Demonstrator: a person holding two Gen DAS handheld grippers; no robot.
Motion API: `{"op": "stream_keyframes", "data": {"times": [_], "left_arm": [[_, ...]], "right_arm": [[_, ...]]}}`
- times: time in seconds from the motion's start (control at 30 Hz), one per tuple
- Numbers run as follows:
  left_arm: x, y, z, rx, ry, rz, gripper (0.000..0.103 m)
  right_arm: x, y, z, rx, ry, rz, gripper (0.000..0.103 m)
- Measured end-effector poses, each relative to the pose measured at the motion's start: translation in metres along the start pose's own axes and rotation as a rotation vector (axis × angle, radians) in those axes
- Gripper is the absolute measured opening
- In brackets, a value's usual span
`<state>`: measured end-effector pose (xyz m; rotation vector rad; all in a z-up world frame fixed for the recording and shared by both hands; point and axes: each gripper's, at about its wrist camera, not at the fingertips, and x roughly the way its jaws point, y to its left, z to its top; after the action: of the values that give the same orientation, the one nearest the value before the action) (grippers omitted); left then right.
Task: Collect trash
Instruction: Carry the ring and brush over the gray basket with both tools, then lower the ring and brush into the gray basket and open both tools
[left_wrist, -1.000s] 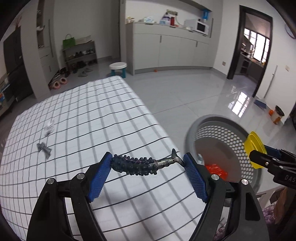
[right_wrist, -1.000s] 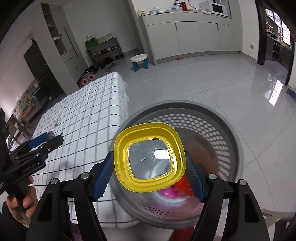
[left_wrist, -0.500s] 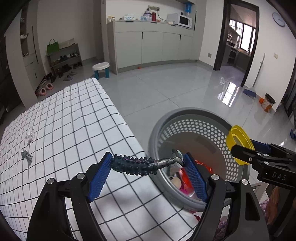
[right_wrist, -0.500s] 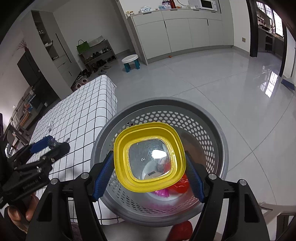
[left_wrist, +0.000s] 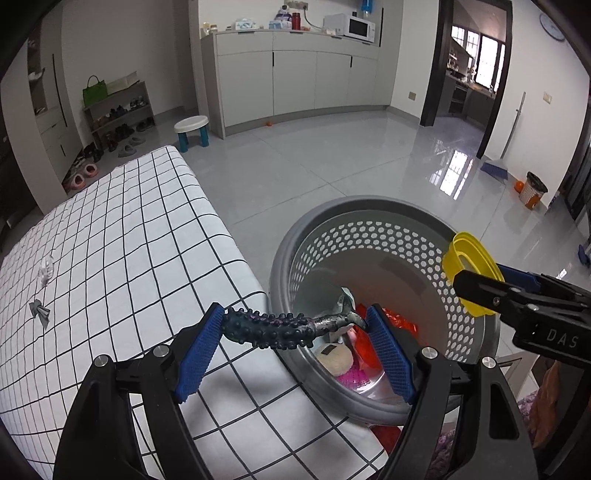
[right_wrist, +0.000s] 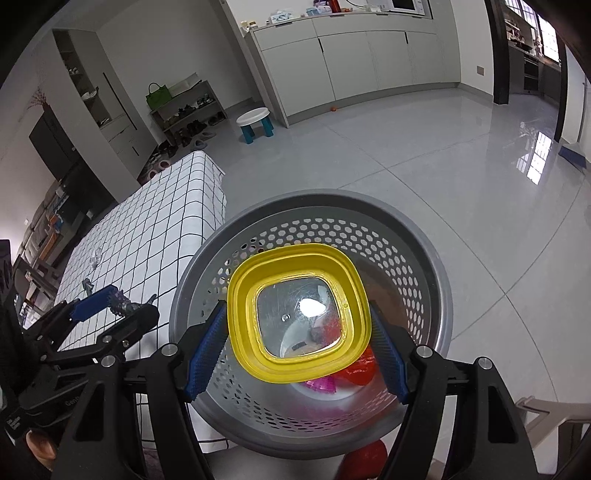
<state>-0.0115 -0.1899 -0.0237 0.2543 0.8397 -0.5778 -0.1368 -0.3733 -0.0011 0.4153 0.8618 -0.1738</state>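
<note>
we've got both grippers loaded: left gripper (left_wrist: 293, 328) clamps the knobbly dark toy (left_wrist: 273, 326), right gripper (right_wrist: 298, 332) pinches the yellow lid (right_wrist: 297, 315), both low-centre at the basket (right_wrist: 424, 258). two scraps (left_wrist: 40, 291) remain mid-left.

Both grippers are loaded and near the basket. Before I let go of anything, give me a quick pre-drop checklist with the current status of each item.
1. Left gripper clamped on the bumpy dark toy: ok, held end to end between the blue pads.
2. Right gripper clamped on the yellow lid: ok.
3. Yellow lid over the grey basket opening: ok in the right wrist view.
4. Bumpy dark toy over the basket: not ok; only its tail end crosses the rim, the rest hangs above the checkered table.
5. Room in the basket: ok, trash only at the bottom.
6. Table finished: not ok, two small scraps remain.
</note>
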Motion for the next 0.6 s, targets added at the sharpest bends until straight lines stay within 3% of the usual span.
{"op": "stream_keyframes", "data": {"times": [0.6], "left_arm": [[0.020,-0.021,0.006,0.018,0.039,-0.059,0.077]], "right_arm": [[0.011,-0.015,0.001,0.084,0.043,-0.060,0.070]]}}
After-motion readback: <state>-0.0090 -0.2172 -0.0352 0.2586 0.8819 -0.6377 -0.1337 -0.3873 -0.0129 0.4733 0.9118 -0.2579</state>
